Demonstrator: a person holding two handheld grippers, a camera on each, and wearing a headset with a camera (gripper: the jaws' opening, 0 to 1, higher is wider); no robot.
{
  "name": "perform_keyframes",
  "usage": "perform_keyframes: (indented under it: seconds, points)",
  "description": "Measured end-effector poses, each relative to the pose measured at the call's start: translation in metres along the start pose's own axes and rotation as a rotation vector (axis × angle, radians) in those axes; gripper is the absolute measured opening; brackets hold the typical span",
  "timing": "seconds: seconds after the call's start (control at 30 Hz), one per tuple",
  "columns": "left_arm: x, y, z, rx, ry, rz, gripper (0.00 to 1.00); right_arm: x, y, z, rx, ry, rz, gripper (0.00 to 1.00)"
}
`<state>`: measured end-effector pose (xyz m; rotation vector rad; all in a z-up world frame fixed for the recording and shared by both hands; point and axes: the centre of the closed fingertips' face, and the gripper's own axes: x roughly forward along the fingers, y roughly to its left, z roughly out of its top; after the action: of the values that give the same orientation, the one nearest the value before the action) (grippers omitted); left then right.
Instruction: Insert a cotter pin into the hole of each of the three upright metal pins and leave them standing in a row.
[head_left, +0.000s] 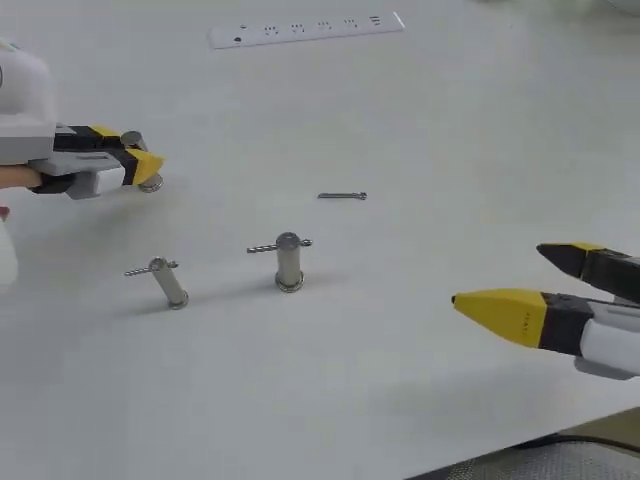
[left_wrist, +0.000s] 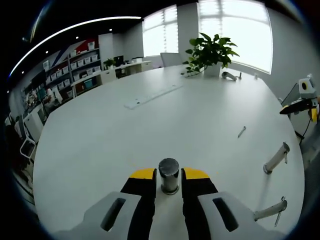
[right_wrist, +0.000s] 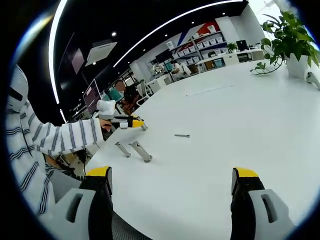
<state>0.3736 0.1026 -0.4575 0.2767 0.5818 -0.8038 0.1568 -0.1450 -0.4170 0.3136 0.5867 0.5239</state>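
My left gripper (head_left: 140, 160) is at the table's left, shut on a bare metal pin (left_wrist: 169, 176) held upright, its base low over the table. Two more metal pins stand in the middle, each with a cotter pin through its head: one upright (head_left: 289, 262), the other (head_left: 168, 283) to its left looking tilted. A loose cotter pin (head_left: 342, 196) lies flat behind them. My right gripper (head_left: 497, 275) hovers open at the front right with nothing between its fingers, well apart from the pins (right_wrist: 141, 151).
A white power strip (head_left: 305, 30) lies at the far edge of the white table (head_left: 420, 130). A potted plant (left_wrist: 210, 50) stands at the table's far end. The front table edge (head_left: 520, 440) runs close under the right gripper.
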Motion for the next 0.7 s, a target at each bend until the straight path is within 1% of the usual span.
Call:
perform_keyframes:
  seconds: [0.07, 0.13, 0.27, 0.4, 0.47, 0.53, 0.57, 0.6, 0.67, 0.7]
  points:
    - [0.001, 0.002, -0.001, 0.004, 0.001, 0.000, 0.10, 0.000, -0.001, -0.001, 0.004, 0.001, -0.004, 0.98]
    - [0.002, 0.005, -0.002, -0.009, -0.004, 0.008, 0.11, 0.000, -0.001, -0.001, 0.006, 0.001, -0.004, 0.98]
    - [0.002, 0.008, -0.002, -0.001, -0.005, 0.013, 0.10, 0.001, -0.001, -0.002, 0.004, 0.006, -0.005, 0.98]
    - [0.003, 0.012, -0.003, -0.048, -0.021, 0.026, 0.10, 0.002, -0.001, -0.002, 0.002, 0.009, -0.002, 0.98]
    - [0.003, 0.014, -0.003, -0.056, -0.022, 0.037, 0.10, 0.003, 0.000, -0.002, 0.000, 0.010, -0.001, 0.98]
    - [0.004, 0.017, -0.004, -0.048, -0.015, 0.052, 0.10, 0.003, 0.001, -0.003, -0.002, 0.012, 0.001, 0.98]
    - [0.004, 0.017, -0.003, -0.042, -0.012, 0.057, 0.10, 0.003, 0.000, -0.003, -0.001, 0.013, 0.001, 0.98]
    - [0.002, 0.014, -0.003, -0.042, -0.011, 0.060, 0.10, 0.003, 0.000, -0.003, 0.000, 0.012, 0.001, 0.98]
    - [0.002, 0.014, -0.003, -0.039, -0.007, 0.063, 0.10, 0.002, 0.000, -0.002, 0.000, 0.011, 0.002, 0.98]
    - [0.001, 0.012, -0.003, -0.036, -0.002, 0.064, 0.09, 0.002, 0.000, -0.002, -0.001, 0.010, 0.002, 0.98]
